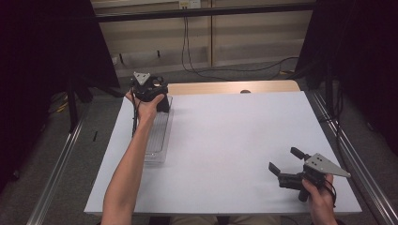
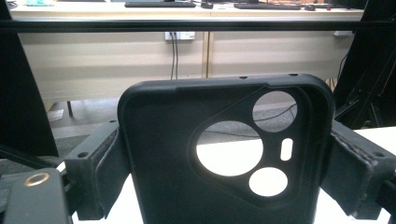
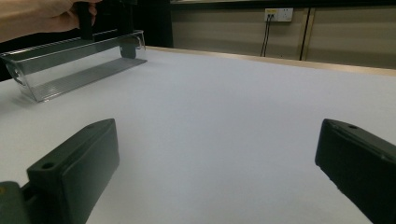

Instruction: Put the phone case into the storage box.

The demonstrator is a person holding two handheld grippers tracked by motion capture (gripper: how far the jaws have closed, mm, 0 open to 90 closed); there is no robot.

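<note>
A black phone case (image 2: 163, 154) with round camera cut-outs stands upright between the two jaws of my left gripper (image 2: 224, 172), which is shut on its side edges. In the high view my left gripper (image 1: 155, 93) hovers over the far end of a clear plastic tray (image 1: 157, 138) at the table's left side. My right gripper (image 1: 283, 159) rests low at the near right of the white table (image 1: 225, 140), open, jaws pointing left and away. In the right gripper view its jaws (image 3: 215, 163) stand wide apart with nothing between them, and the tray (image 3: 70, 70) lies far off at the upper left.
A wooden strip (image 1: 234, 87) runs along the table's far edge. Metal rails (image 1: 345, 140) flank the table on the floor, and dark curtains hang at both sides. Cables (image 1: 225, 70) trail across the floor beyond the table, below a wall socket (image 2: 180, 35).
</note>
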